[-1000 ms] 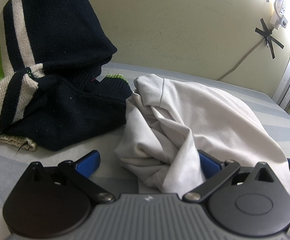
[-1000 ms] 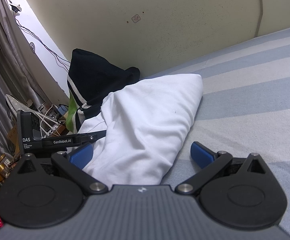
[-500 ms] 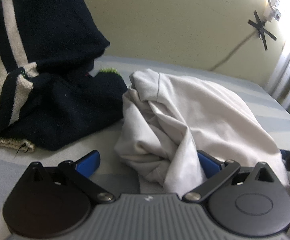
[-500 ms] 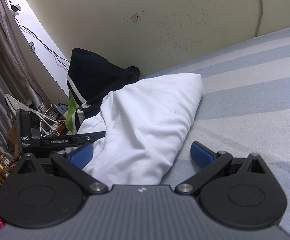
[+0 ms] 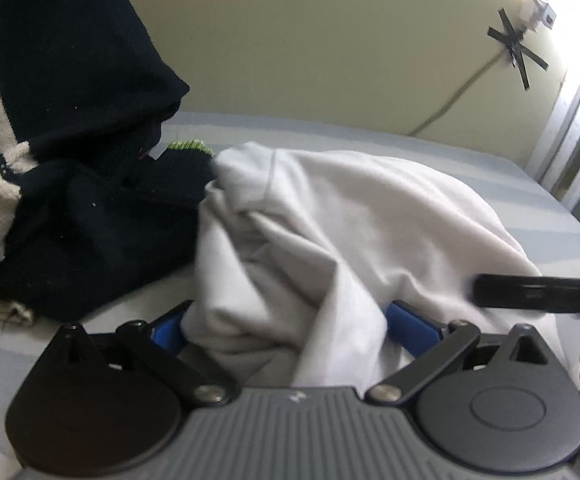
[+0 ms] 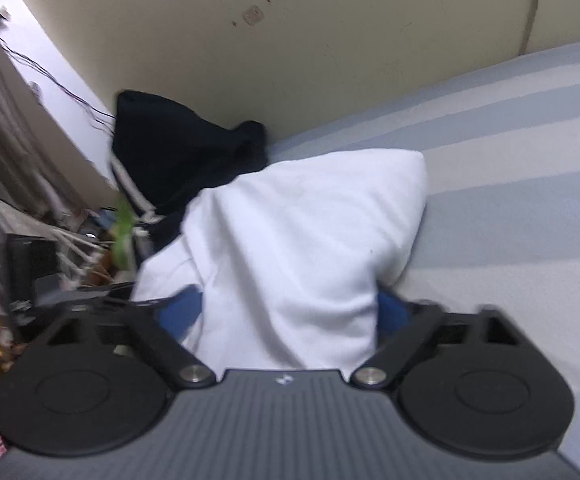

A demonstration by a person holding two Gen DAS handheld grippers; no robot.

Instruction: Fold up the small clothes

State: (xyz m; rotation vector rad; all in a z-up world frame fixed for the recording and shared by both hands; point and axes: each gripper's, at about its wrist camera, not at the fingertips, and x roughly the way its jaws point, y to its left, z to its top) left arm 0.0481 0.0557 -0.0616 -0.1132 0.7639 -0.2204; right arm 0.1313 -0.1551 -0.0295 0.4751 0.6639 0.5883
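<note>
A crumpled white garment [image 5: 349, 232] lies on the striped bed; it also shows in the right wrist view [image 6: 301, 248]. My left gripper [image 5: 290, 324] is open, its blue pads on either side of a bunched fold at the garment's near edge. My right gripper [image 6: 286, 312] is open, its blue pads either side of the garment's other end. The cloth hides both pads in part. The right gripper's black body [image 5: 537, 294] shows at the right of the left wrist view.
A dark navy knit garment [image 5: 70, 184] with white and green stripes is heaped against the wall, left of the white one; it also shows in the right wrist view [image 6: 182, 160]. Striped bed sheet [image 6: 509, 184] stretches right. Clutter lies off the bed's left edge.
Both grippers have moved forward onto the white garment, and their jaws have narrowed around its folds. The right gripper has come closer to the left one.
</note>
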